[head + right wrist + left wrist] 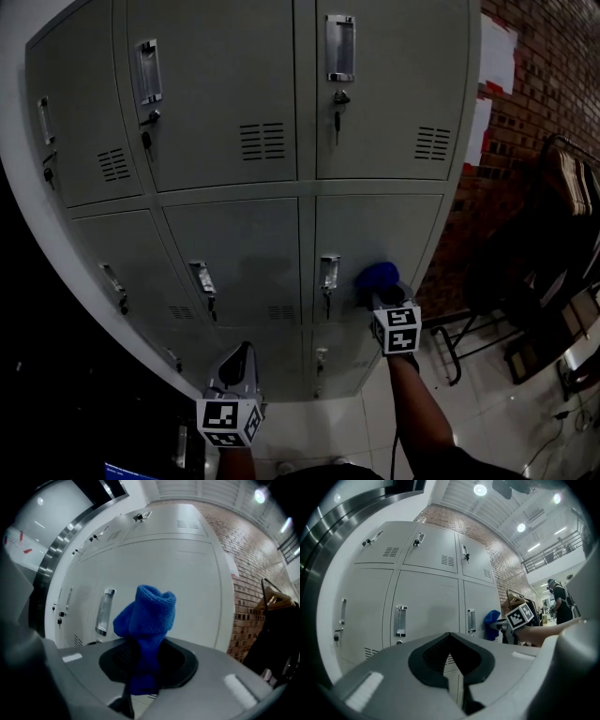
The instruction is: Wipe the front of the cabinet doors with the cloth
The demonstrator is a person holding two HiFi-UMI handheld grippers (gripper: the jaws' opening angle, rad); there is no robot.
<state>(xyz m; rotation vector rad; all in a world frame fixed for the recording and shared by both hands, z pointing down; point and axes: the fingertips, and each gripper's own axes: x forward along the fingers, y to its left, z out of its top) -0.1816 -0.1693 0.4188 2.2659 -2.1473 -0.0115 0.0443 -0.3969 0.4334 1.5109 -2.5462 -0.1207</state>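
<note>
A grey metal locker cabinet with several doors fills the head view. My right gripper is shut on a blue cloth, held against the middle-row right door, just right of its handle. In the right gripper view the blue cloth bunches up out of the shut jaws, close to the door. My left gripper hangs lower, in front of the bottom doors, its jaws shut with nothing between them. In the left gripper view the cloth shows at the right.
A brick wall stands right of the cabinet. Dark chairs and metal frames crowd the tiled floor at the right. A person stands far off in the left gripper view. Left of the cabinet is dark.
</note>
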